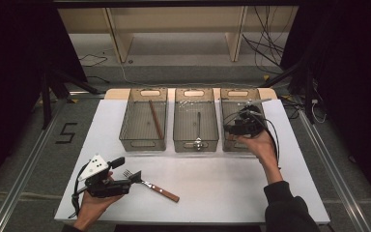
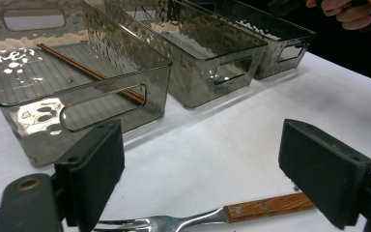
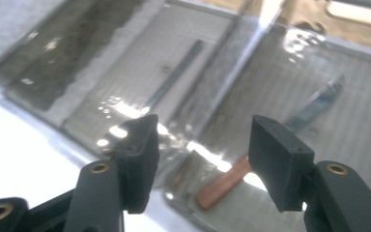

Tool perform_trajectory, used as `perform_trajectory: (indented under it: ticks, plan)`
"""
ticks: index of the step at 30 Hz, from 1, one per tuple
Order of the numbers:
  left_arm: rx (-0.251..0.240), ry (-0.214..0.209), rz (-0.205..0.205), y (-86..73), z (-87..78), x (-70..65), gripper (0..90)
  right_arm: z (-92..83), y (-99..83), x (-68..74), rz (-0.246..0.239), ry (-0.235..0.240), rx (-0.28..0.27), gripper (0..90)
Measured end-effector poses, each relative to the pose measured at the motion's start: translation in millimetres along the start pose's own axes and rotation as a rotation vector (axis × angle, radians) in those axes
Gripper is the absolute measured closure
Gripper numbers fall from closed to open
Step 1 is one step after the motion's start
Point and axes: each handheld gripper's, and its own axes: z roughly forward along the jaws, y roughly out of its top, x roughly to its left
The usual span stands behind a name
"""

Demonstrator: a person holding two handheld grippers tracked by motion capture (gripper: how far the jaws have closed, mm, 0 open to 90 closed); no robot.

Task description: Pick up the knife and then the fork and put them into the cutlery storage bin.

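On the white table top [image 1: 212,188], three smoky clear plastic bins sit side by side along the far edge: left bin [image 1: 144,125] at about 11 o'clock from table centre, middle bin [image 1: 196,124] at 12, right bin [image 1: 232,140] at 1. Left bin holds a thin brown wooden chopstick [image 1: 156,119], lying diagonally. Middle bin holds a slim metal utensil [image 1: 198,130], its bulkier end toward the near wall.

Left gripper [image 1: 128,181] rests low near the table's 7 o'clock corner, held by the left hand [image 1: 94,205]. Jaws spread wide and released, nothing pinched. A metal fork with a brown riveted wooden handle [image 2: 207,216] lies flat on the table just in front of the pads, tines toward the left pad, handle running toward 4 o'clock in the high view. Whether a pad touches it cannot be told.

Right gripper [image 3: 200,154] is over the right bin, held by the right hand [image 1: 261,145], pointing down into it. Jaws parted, released, gripping nothing. Below them, on the bin floor, lies a knife with a brown wooden handle and steel blade [image 3: 232,181], handle near the pads, blade angled toward 2 o'clock in the right gripper view. It is clear of both pads.
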Motion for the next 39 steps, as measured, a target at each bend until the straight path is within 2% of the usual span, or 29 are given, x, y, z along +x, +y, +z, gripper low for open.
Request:
perform_trajectory:
  ticks: [11, 16, 21, 32, 39]
  plan:
    - [-0.007, 0.012, -0.004, 0.2, -0.6, 0.8, 16.0, -6.4, 0.1, 44.0, -0.119, 0.108, -0.018, 35.1]
    - [-0.008, 0.014, -0.007, 0.3, -1.4, 2.1, 15.9, -5.5, -0.7, 60.7, -0.164, 0.132, -0.017, 33.0]
    - [-0.014, 0.015, -0.011, 0.3, -1.6, 2.6, 15.9, -3.1, -2.8, 72.5, -0.184, 0.148, -0.014, 31.9]
    - [-0.017, 0.014, -0.013, 0.5, -2.3, 3.1, 15.9, 7.4, -9.0, 102.4, -0.240, 0.189, 0.029, 29.8]
    - [-0.024, 0.018, -0.019, 0.6, -3.1, 3.6, 15.9, 15.0, -11.5, 116.6, -0.267, 0.218, 0.051, 29.3]
